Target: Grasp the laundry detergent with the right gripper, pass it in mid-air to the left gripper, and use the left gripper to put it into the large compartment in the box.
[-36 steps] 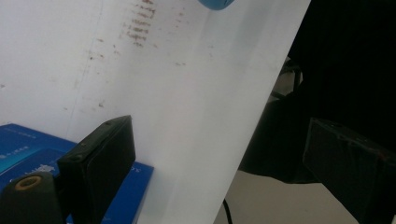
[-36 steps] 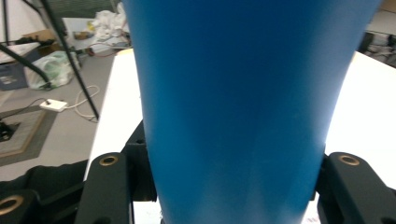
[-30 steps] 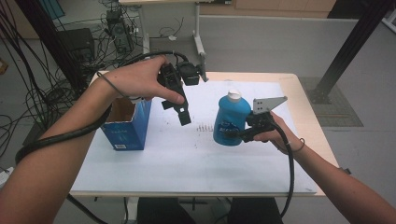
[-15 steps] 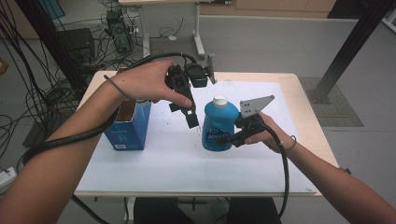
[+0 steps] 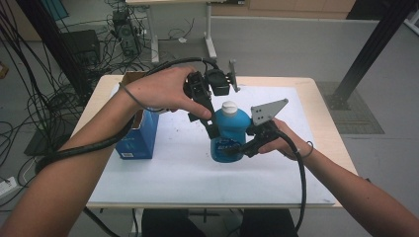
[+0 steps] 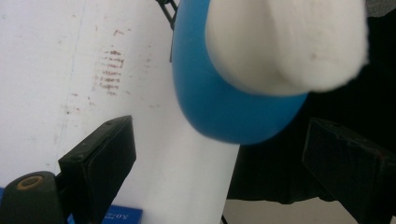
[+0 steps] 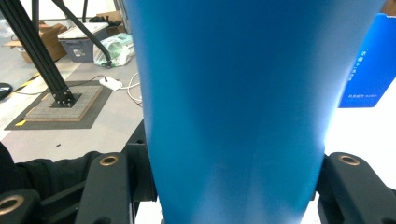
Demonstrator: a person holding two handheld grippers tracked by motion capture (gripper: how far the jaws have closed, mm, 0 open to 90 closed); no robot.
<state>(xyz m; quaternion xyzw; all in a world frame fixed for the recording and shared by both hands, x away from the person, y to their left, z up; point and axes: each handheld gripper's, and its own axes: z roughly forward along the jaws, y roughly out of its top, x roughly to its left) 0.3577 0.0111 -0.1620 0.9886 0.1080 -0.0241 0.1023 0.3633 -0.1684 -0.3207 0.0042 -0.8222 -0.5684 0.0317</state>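
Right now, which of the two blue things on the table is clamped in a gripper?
The blue bottle with the white cap: the right gripper is shut on its body. The blue box stands apart at the left, untouched.

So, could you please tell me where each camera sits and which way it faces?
High view: above the person's side, looking forward and down on the table; both forearms and tongs show.
Left gripper view: on the left tongs, looking down at the bottle and its cap.
Right gripper view: on the right tongs, level, against the bottle's side.
All share the bottle.
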